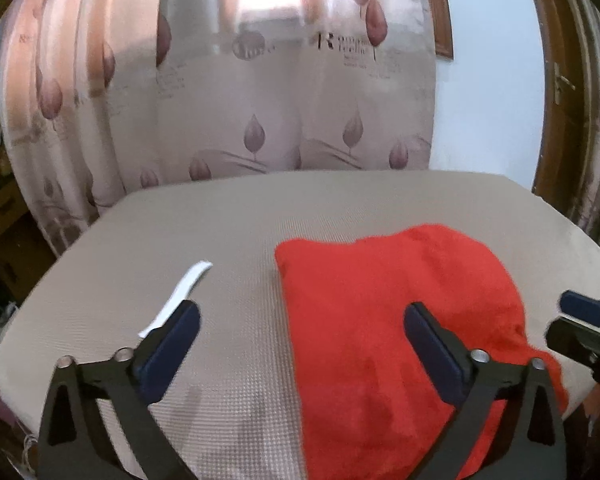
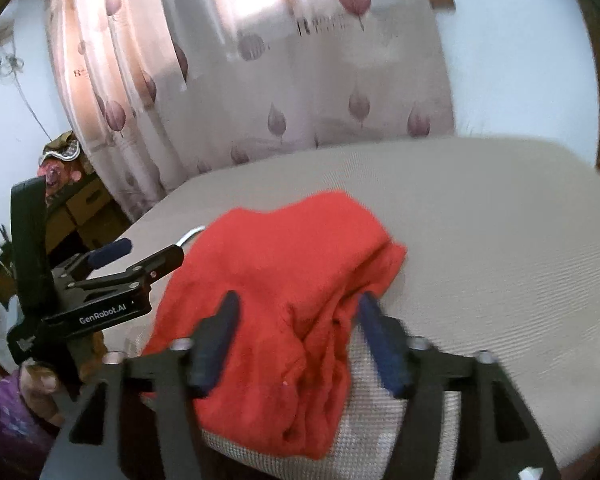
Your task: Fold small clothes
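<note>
Our left hand-held gripper (image 1: 300,344) gapes wide and empty; our right hand-held gripper (image 2: 298,340) is also spread, holding nothing. The red garment (image 2: 284,272) lies bunched on the worktop (image 1: 228,232) just ahead between them, seemingly part-folded, edges still needing squaring.

Left gripper (image 1: 302,312) spread wide, right gripper (image 2: 298,304) also parted, both seemingly hovering level, side by side.

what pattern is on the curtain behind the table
Pale pinkish curtain printed with mauve leaf or bud shapes, clearest in the left wrist view.
</note>
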